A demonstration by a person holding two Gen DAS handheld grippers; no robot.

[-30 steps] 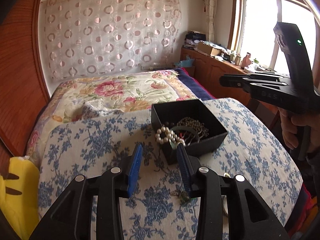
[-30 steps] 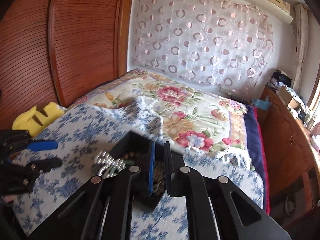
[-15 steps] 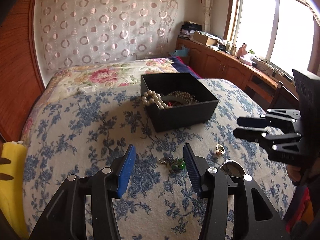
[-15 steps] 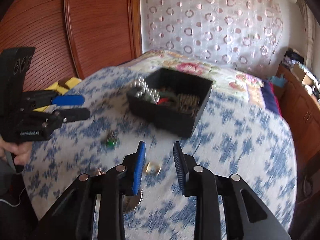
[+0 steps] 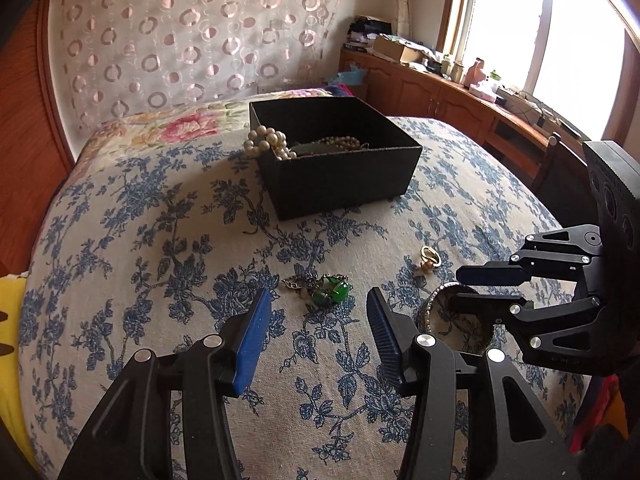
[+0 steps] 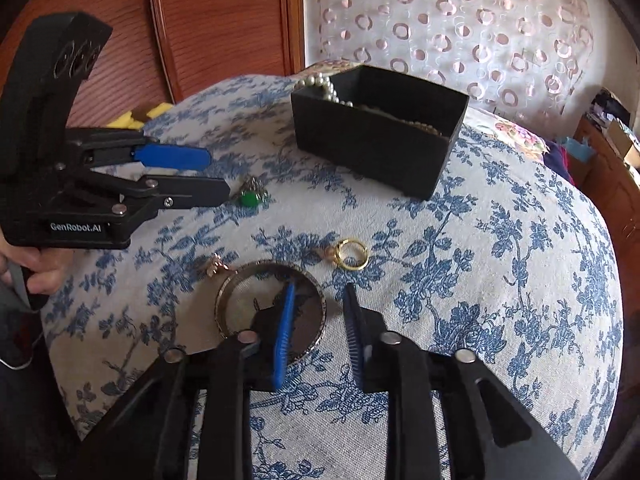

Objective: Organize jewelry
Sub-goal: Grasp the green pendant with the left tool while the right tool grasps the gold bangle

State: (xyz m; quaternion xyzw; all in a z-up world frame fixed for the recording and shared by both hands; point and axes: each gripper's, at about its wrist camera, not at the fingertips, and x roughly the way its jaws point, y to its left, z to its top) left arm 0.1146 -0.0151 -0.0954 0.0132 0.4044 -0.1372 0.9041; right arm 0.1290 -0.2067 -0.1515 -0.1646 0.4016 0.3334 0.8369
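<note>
Just ahead of the left tongs (image 5: 316,312), between their parted blue pads, lies the green-stoned brooch (image 5: 330,290) on the blue-flowered cloth of the bench (image 5: 160,240); these tongs are released and hold nothing. The right tongs (image 6: 318,312) are also released and empty, hovering over the bangle (image 6: 272,312), with one pad above its inside and the other outside its rim. Beyond the right tongs' tips sits the gold ring (image 6: 352,254), and off to their left a small pinkish piece (image 6: 218,266) (too small to name). Farther ahead of both tongs stands the black box (image 5: 336,168), already holding chains, with a pearl strand (image 5: 268,142) draped over its near corner.

My guess is that the pickups of the loose pieces come next. The brooch is low and irregular, so pads closing too high could skate over it or pinch the cloth and drag it, shifting everything nearby. The bangle's thin rim could pivot or slip out if gripped off-centre. The ring may roll away if nudged. A careless drop into the box could also knock the overhanging pearls out onto the cloth
</note>
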